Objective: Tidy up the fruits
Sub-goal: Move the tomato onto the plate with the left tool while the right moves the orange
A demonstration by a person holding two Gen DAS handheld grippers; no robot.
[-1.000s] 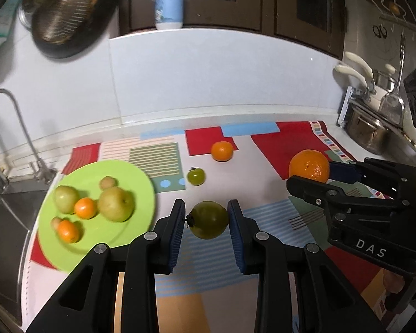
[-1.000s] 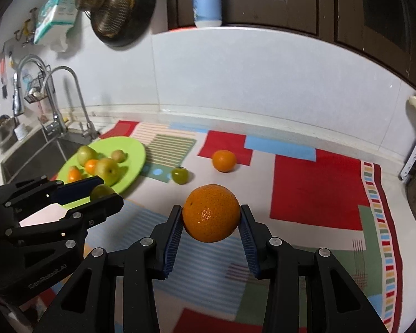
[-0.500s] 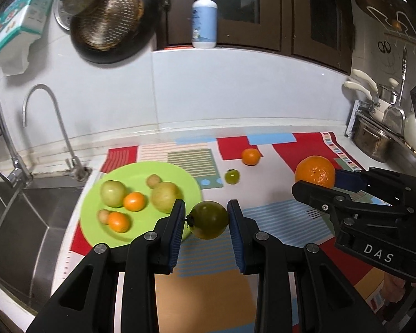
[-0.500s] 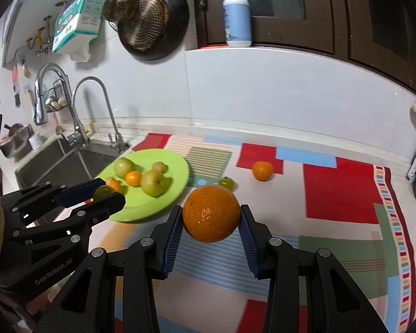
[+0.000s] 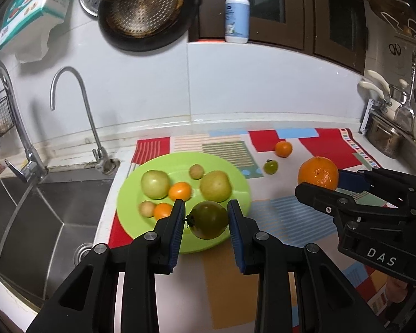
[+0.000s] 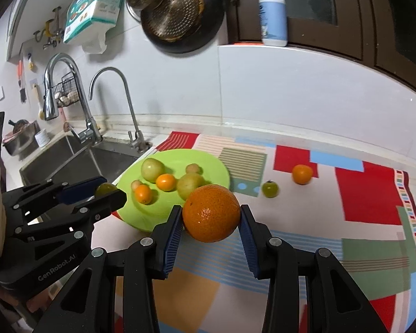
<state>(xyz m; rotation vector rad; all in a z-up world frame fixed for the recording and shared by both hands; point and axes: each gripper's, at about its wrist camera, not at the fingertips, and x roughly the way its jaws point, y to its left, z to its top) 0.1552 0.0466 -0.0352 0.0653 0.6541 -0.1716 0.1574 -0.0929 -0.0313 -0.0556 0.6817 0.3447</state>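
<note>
My left gripper (image 5: pixel 206 216) is shut on a dark green tomato (image 5: pixel 208 220) and holds it in the air over the near edge of the lime-green plate (image 5: pixel 130 191). My right gripper (image 6: pixel 210 217) is shut on a large orange (image 6: pixel 210 212), held above the mat to the right of the plate (image 6: pixel 210 161). The plate carries several green and orange fruits. A small green tomato (image 5: pixel 271 166) and a small orange (image 5: pixel 283 149) lie on the patterned mat beyond the plate.
A steel sink (image 5: pixel 41 208) with two taps lies left of the plate. The wall runs behind, with a pan (image 5: pixel 144 8) hanging and a soap bottle (image 5: pixel 237 11) on a ledge. Pots and utensils (image 5: pixel 388 127) stand at the far right.
Both grippers have lifted and drawn back and to the left with their fruits. The green tomato now hangs over the plate's near edge; the sink has come into view.
</note>
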